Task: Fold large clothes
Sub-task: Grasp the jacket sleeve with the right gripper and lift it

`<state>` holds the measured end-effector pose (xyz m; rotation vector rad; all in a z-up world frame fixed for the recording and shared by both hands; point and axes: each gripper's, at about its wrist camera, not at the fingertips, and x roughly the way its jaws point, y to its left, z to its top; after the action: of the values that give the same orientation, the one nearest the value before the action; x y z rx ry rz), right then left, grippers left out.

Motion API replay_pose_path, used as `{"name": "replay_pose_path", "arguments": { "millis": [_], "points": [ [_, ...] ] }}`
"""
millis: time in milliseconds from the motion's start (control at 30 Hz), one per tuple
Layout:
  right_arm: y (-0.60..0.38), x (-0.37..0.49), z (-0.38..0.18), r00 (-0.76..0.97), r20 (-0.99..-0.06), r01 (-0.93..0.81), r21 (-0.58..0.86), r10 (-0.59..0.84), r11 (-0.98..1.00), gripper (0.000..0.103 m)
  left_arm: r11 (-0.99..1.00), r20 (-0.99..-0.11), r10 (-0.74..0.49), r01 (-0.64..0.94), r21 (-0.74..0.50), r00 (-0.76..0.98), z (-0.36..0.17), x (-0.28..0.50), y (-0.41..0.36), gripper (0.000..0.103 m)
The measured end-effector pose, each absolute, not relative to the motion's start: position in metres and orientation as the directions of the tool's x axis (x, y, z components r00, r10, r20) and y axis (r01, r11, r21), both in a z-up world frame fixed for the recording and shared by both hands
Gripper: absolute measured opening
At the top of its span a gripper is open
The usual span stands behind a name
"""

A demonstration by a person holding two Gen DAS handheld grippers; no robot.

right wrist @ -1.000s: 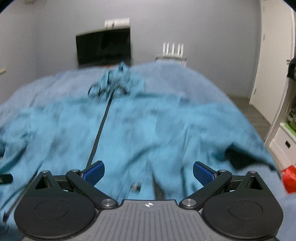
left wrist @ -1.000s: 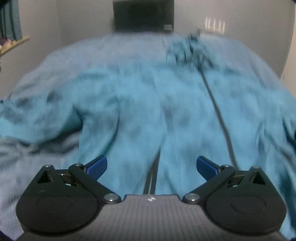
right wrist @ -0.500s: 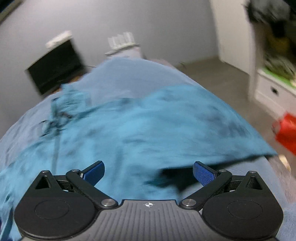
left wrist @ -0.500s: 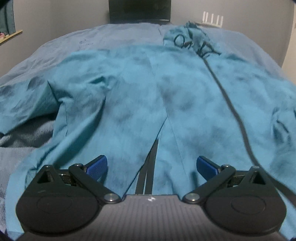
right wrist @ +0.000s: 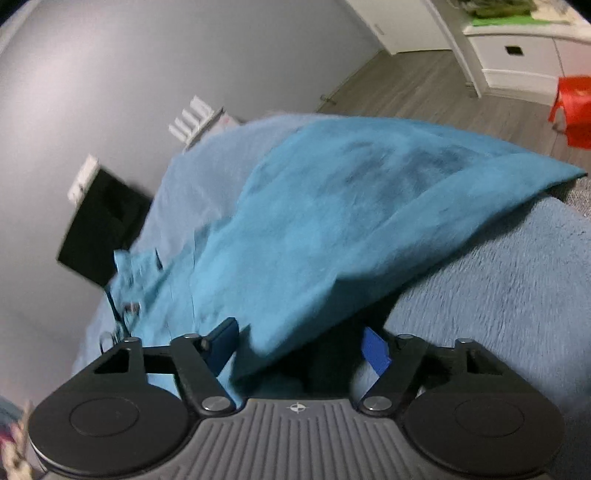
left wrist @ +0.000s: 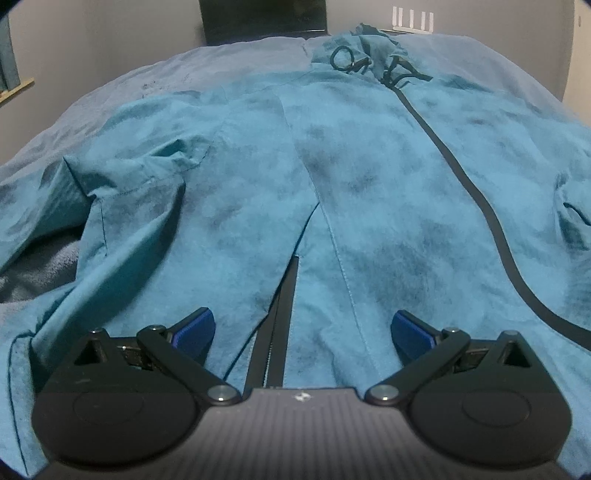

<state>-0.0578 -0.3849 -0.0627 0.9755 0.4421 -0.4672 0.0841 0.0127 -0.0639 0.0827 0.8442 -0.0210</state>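
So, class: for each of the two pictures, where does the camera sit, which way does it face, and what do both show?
Left wrist: behind the open left tool, looking down along the teal jacket toward its hood.
Right wrist: behind the right tool, rolled sideways, facing the jacket's sleeve; its jaws have just been closing, cloth between them.
Shared: jacket, blue bedspread, black screen.

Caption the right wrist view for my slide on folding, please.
Right claw, jaws just closing around the edge of a teal jacket spread on a blue blanket.
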Motion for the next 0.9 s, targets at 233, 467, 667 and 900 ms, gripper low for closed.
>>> {"name": "replay_pose_path", "arguments": {
  "millis": [233,467,667,900],
  "points": [
    [-0.430,-0.060,-0.074,0.821,-0.483,0.570,0.720,-0.303,0.396,0.030,0.997,-0.747,0.019,0.043,0.064,0.664,-0.069,0.088,0.011,0.103],
    [-0.468,-0.071,-0.076,0.740,-0.445,0.632,0.716,-0.504,0.295,0.026,0.997,-0.749,0.016,0.043,0.059,0.663,-0.070,0.090,0.012,0.103],
    [-0.477,-0.078,-0.046,0.678,-0.421,0.693,0.639,-0.602,0.333,0.009,0.998,-0.753,0.007,0.046,0.049,0.658,-0.072,0.092,0.015,0.103],
    [-0.414,-0.037,0.071,0.757,-0.210,0.646,0.378,-0.618,0.663,0.007,0.997,-0.753,0.004,0.053,0.052,0.658,-0.075,0.093,0.015,0.103]
  ]
}}
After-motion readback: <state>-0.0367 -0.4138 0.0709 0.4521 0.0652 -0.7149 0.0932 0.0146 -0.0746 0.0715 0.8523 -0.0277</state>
